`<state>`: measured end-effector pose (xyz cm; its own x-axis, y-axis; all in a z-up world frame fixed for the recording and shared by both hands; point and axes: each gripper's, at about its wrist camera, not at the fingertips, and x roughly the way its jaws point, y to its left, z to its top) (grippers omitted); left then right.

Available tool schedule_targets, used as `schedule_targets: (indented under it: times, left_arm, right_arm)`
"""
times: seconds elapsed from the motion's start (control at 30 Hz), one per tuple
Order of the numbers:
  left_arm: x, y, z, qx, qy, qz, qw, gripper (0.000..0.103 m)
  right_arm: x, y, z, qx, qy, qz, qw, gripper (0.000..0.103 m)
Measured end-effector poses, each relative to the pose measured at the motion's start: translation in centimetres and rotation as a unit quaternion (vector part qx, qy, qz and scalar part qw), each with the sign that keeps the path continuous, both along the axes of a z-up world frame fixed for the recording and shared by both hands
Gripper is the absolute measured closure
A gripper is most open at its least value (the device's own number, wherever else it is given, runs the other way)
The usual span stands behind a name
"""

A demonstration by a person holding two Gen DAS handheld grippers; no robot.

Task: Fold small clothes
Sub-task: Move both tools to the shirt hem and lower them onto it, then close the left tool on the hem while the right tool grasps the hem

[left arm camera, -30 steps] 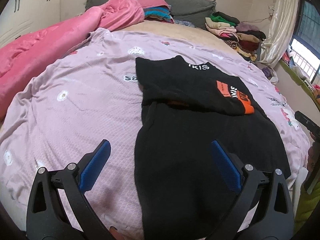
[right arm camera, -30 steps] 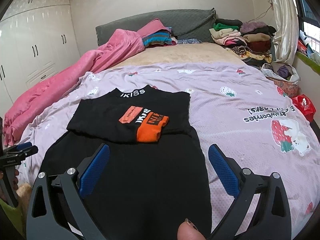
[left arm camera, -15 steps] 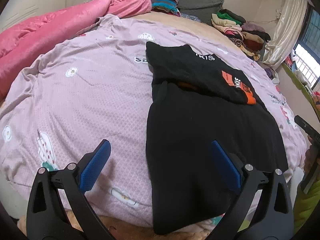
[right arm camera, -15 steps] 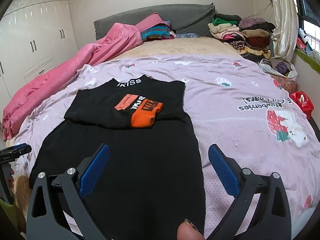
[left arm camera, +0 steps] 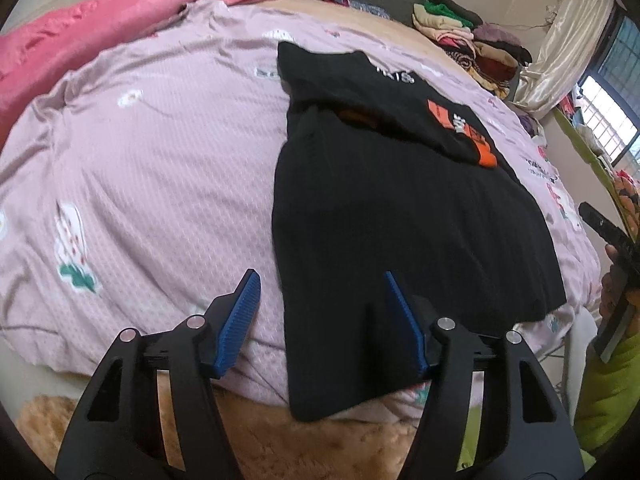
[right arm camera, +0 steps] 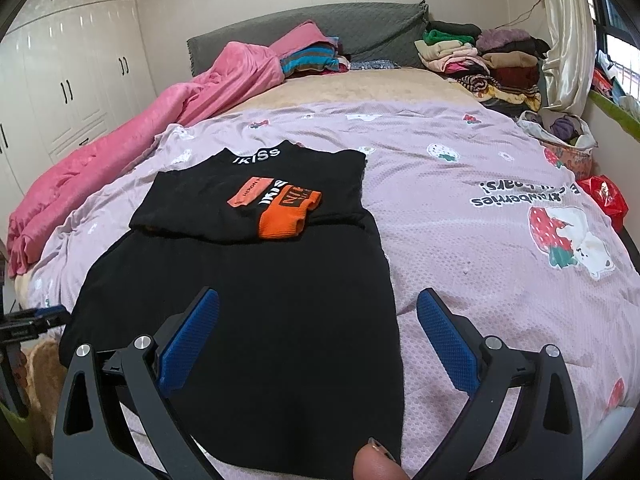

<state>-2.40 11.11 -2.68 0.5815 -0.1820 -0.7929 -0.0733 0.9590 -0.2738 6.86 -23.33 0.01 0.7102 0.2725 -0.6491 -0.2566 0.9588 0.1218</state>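
Nearest, left gripper (left arm camera: 322, 286) over the near left corner of the black garment (left arm camera: 400, 216), jaws just narrowed, pads not pressing cloth. Right gripper (right arm camera: 318, 312) above the garment's near right edge, jaws wide apart, nothing held. Beyond, garment spread flat on the lilac bedspread (right arm camera: 460, 184), top part folded down, orange cuff (right arm camera: 288, 216) uppermost. Farthest, pink quilt (right arm camera: 160, 120) and stacked clothes (right arm camera: 480, 56).

The bed (right arm camera: 360, 88) carries a lilac strawberry-print sheet (right arm camera: 460, 184); on the sheet lies a black garment (right arm camera: 256, 320), with a pink quilt (right arm camera: 132, 148) left of it
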Motion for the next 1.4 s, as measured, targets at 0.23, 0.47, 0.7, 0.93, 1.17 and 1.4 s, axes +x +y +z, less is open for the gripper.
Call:
schedule_targets:
  times: [0.23, 0.47, 0.7, 0.93, 1.17, 1.4]
  left_arm:
    - [-0.4, -0.7, -0.7, -0.014, 0.015, -0.013, 0.9997, 0.050]
    - [-0.1, -1.2, -1.8, -0.020, 0.033, -0.020, 0.9991, 0.053]
    - [0.0, -1.4, -2.5, -0.017, 0.038, -0.022, 0.9989, 0.053]
    - [-0.1, -1.2, -2.6, -0.020, 0.037, -0.021, 0.9989, 0.053]
    - [-0.8, -0.9, -2.8, -0.023, 0.036, -0.013, 0.9990, 0.053]
    - [-0.8, -1.3, -3.0, -0.014, 0.039, -0.012, 0.9991, 0.053]
  right_arm:
    - [-0.9, -0.5, -0.6, -0.003, 0.014, 0.003, 1.000, 0.005]
    - [-2.2, -0.6, -2.1, -0.016, 0.043, 0.023, 0.999, 0.005]
    - [-3.7, -1.0, -3.6, -0.021, 0.082, 0.045, 0.995, 0.005]
    - [-3.9, -2.2, -5.7, -0.005, 0.130, 0.060, 0.990, 0.005]
    - [-3.2, -3.9, -8.1, 0.006, 0.166, 0.057, 0.984, 0.033]
    - [-3.1, -4.9, -8.8, 0.020, 0.155, 0.067, 0.985, 0.067]
